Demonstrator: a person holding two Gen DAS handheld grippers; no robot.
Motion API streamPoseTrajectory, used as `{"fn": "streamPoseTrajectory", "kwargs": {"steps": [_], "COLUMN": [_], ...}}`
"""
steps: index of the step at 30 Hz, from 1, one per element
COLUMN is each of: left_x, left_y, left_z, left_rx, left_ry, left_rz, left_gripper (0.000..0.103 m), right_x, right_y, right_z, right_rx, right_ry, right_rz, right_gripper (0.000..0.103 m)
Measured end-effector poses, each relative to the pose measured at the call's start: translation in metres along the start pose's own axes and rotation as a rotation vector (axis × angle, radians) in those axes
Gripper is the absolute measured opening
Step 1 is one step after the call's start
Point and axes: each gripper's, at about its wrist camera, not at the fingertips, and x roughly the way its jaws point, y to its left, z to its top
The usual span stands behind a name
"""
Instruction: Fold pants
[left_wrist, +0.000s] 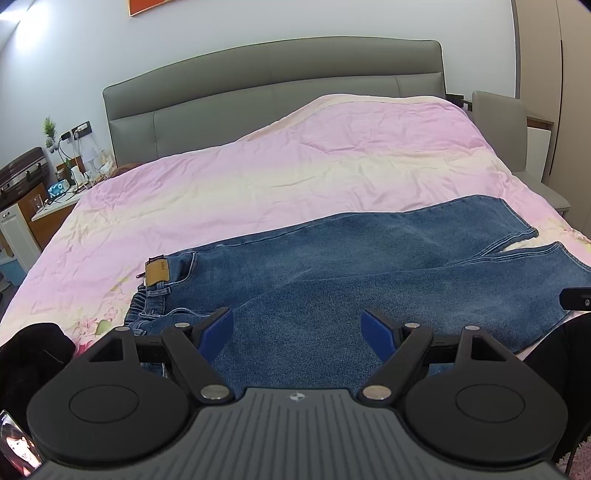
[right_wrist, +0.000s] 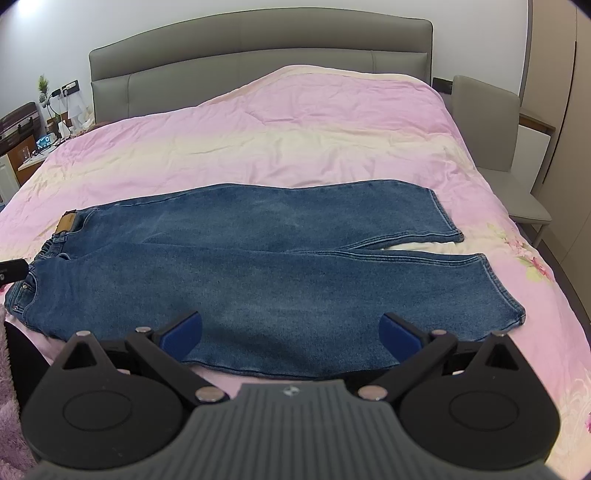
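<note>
Blue denim jeans (right_wrist: 258, 266) lying flat across pink floral duvet (right_wrist: 295, 140), centre of right wrist frame; waistband with tan leather patch (right_wrist: 67, 223) at left, hems at right, legs slightly splayed.

Left gripper (left_wrist: 297, 332) hovering over seat area, jaws spread wide, holding nothing. Right gripper (right_wrist: 291, 332) hovering at near leg edge, likewise gaping, empty.

Judging denim heavy, limp, grippy, not fragile. Pinching waistband and hem seams likely giving best hold.

Left gripper (left_wrist: 297, 328), right gripper (right_wrist: 291, 330), black linkages, blue jaws
</note>
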Motion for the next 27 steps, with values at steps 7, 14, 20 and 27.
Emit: {"fn": "streamPoseTrajectory", "kwargs": {"steps": [7,14,20,27], "left_x": [-0.0008,-0.0010,0.0003,0.0002], "left_y": [-0.0009,-0.0021,-0.0023,-0.0017], "left_z": [-0.0008,-0.0009,-0.0008,-0.0008], "left_rx": [0.009,0.015,0.022,0.022], "left_ry": [-0.001,0.000,0.007,0.009], "left_rz": [0.001,-0.002,0.002,0.003], "left_gripper": [0.092,0.092,0.092,0.092], "right_x": [0.0022,0.0020,0.0021,0.0025], "right_y": [-0.0015,-0.0022,-0.0023,-0.0014], "right_z": [-0.0005,-0.0008,-0.0008,-0.0007], "right_rx": [0.004,0.002,0.000,-0.007], "right_ry": [0.006,0.006,0.006,0.007], "right_rz": [-0.003,-0.003,-0.004,-0.004], "right_gripper": [0.098,0.098,0.098,0.098]}}
